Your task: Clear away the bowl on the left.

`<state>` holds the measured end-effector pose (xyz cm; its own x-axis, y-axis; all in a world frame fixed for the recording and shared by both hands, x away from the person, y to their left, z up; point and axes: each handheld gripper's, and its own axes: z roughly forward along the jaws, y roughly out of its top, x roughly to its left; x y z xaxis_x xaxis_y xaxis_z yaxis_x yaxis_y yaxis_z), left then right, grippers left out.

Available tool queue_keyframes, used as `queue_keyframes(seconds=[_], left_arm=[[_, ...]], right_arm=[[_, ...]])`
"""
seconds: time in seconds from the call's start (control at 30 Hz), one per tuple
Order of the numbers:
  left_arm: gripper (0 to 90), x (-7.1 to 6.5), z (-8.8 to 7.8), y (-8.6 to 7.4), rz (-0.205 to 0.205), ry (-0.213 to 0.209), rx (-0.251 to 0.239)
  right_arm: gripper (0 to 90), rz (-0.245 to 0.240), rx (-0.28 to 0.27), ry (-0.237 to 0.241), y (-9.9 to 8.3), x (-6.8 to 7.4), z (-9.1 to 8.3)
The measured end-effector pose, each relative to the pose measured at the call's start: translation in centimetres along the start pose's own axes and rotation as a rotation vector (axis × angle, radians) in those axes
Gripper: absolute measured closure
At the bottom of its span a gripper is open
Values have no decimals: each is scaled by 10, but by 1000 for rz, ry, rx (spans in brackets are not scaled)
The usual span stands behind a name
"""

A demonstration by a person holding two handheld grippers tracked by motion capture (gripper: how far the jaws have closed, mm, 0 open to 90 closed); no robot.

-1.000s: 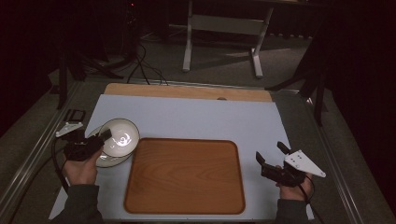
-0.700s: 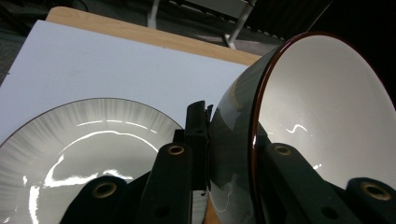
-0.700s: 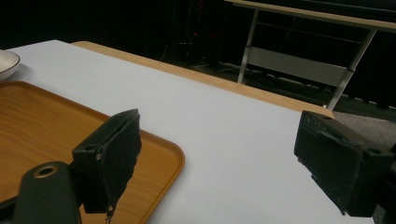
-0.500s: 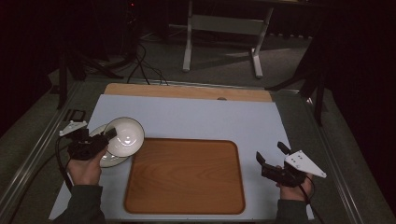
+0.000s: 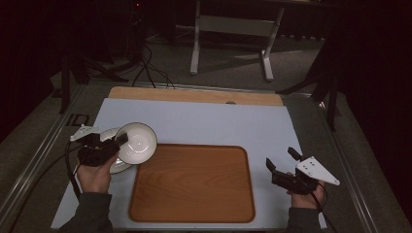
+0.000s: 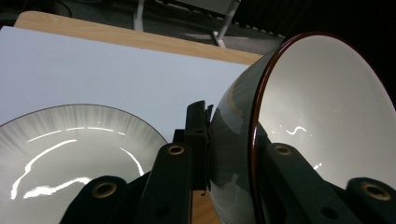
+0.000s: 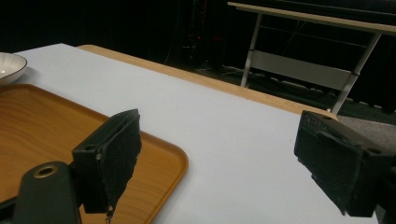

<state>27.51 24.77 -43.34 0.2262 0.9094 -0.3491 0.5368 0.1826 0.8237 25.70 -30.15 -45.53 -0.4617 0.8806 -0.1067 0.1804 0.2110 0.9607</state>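
Our left gripper (image 5: 114, 143) has its jaws closed on the wall of a bowl (image 5: 137, 142), one jaw inside and one outside, as the left gripper view shows. The bowl (image 6: 322, 121) is white within, dark on the outside, with a reddish rim. It is lifted and tipped on its side, mouth turned toward the tray; we judge the tilt comes from the rim grip, with the bowl hanging off the hand on its way to the tray. Just below and to the left lies a plate (image 6: 70, 154), pale with a thin dark edge, flat on the worktop (image 5: 204, 121). The bowl appears clear of it, overlapping its right side in the high view.

Our right gripper (image 5: 281, 165) has its jaws wide apart and holds nothing. It hovers low over the worktop just right of the tray (image 5: 194, 184), likely waiting its turn.

The tray is wooden, rounded at the corners, bare, and sits at the centre front of the worktop.

Counted: one bowl, one plate, one tray, two grippers. Beyond the worktop's far edge, a white stand (image 5: 233, 29) rises from the dark floor.
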Motion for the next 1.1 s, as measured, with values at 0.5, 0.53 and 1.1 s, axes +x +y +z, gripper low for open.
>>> queue_keyframes(seconds=[0.5,0.53,1.1], left_arm=[[800,-16,5,0,45,-14,16],[800,-18,6,0,48,-15,17],[799,-37,16,-5,87,-44,47]], right_arm=[[143,0,-3,-4,0,-1,-1],[143,-1,-2,-3,0,0,-1],[143,-2,-2,-2,0,0,-1]])
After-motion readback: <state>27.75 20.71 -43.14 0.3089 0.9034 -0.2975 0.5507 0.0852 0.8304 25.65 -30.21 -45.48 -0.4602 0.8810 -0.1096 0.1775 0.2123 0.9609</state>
